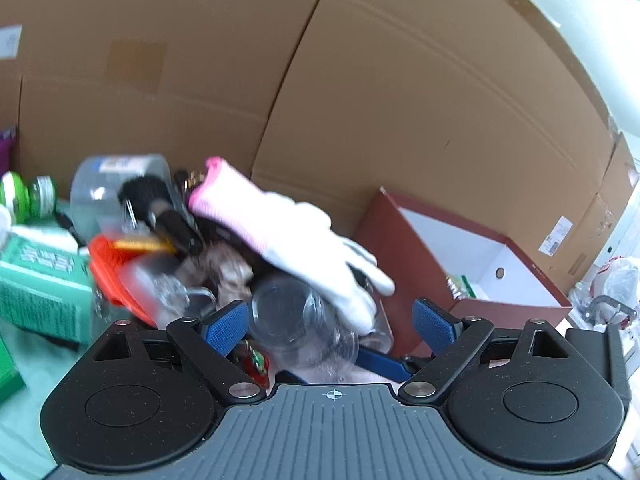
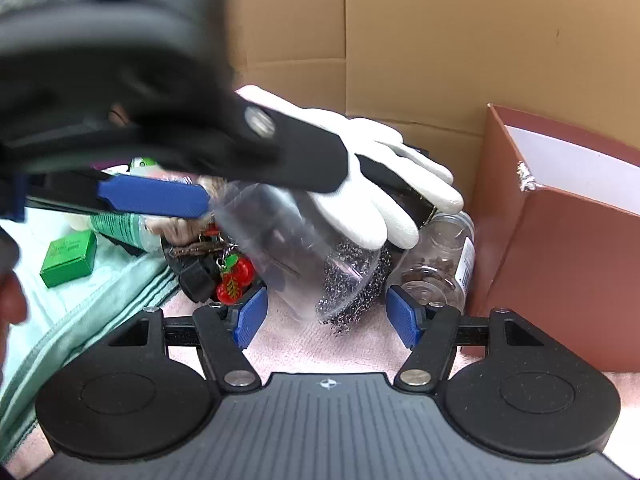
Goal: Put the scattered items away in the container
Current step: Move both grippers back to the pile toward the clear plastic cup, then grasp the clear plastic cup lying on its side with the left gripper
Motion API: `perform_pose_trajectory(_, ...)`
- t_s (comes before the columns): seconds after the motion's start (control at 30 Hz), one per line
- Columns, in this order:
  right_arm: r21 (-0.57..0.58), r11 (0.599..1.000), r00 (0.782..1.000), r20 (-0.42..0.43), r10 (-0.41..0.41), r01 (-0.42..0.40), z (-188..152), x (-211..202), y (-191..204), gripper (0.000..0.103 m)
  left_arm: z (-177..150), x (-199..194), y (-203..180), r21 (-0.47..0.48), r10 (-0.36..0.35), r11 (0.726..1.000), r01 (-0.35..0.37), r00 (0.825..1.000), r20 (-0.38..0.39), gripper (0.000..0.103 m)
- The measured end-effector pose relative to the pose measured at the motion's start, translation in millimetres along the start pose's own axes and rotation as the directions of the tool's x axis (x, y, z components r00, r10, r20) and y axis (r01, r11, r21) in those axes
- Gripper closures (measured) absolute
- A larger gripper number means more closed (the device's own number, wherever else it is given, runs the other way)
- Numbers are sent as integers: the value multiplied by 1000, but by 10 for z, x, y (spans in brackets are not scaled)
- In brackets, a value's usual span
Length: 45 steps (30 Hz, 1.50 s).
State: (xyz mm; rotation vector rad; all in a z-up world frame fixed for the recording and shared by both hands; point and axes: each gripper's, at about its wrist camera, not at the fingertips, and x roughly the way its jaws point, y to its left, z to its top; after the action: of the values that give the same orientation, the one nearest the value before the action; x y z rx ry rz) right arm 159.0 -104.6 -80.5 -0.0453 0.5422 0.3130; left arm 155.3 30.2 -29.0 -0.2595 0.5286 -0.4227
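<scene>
The clear plastic cup (image 1: 298, 320) lay on its side in the pile of scattered items, directly ahead of the left gripper (image 1: 334, 322) and between its blue pads (image 1: 226, 326), which stood wide apart — not closed on anything. In the left wrist view the cup's round end faced the camera, so its long axis ran roughly along the gripper's line of approach rather than across it. In the right wrist view the same cup (image 2: 296, 248) was tilted, with its wider mouth rim low and toward the right gripper (image 2: 330, 316) and its narrower end up under one blue finger of the left gripper (image 2: 154, 198). Whether that finger touched the cup wall could not be told because of blur.

The right gripper's pads were also apart and empty, with the cup rim and a steel scourer (image 2: 356, 280) just ahead of them. The left gripper appeared the nearer of the two, since the cup already sat inside its opening.

A white glove (image 1: 304, 240) with a pink cuff rested across the top of the cup, so a lift would likely drag it along. The container — a red-brown box (image 1: 472, 256) with a white interior — stood to the right of the pile, near the cup, and was open at the top.
</scene>
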Motion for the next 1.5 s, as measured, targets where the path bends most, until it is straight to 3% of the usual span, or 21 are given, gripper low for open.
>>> perform_pose_trajectory(0.17,-1,1000,1000,-16,14,-14,21,46,23,34,31,250,10,33,24,999,-22,997,-72,10)
perform_pose_trajectory(0.27,-24,1000,1000,0,-2,2,19,-9,46,42,-32,204,-24,92,57,995,-50,995,-76,19)
perform_pose_trajectory(0.53,-22,999,999,18,28,-28,-50,-281,68,51,-226,-17,-35,98,88,992,-78,990,-106,30)
perform_pose_trajectory(0.8,-85,995,997,60,49,-44,-193,-720,210,52,-460,-224,-88,33,37,999,-31,983,-180,30)
perform_pose_trajectory(1.03,-77,996,998,32,55,-52,-433,-1069,203,52,-662,-298,-175,0,-31,1000,31,971,-238,31)
perform_pose_trajectory(1.23,-27,998,998,14,56,-55,-556,-1124,116,52,-661,-287,-204,-19,-56,998,53,969,-239,27)
perform_pose_trajectory(1.5,-32,998,998,22,57,-56,-580,-1158,108,52,-676,-229,-245,11,-38,999,42,965,-260,26)
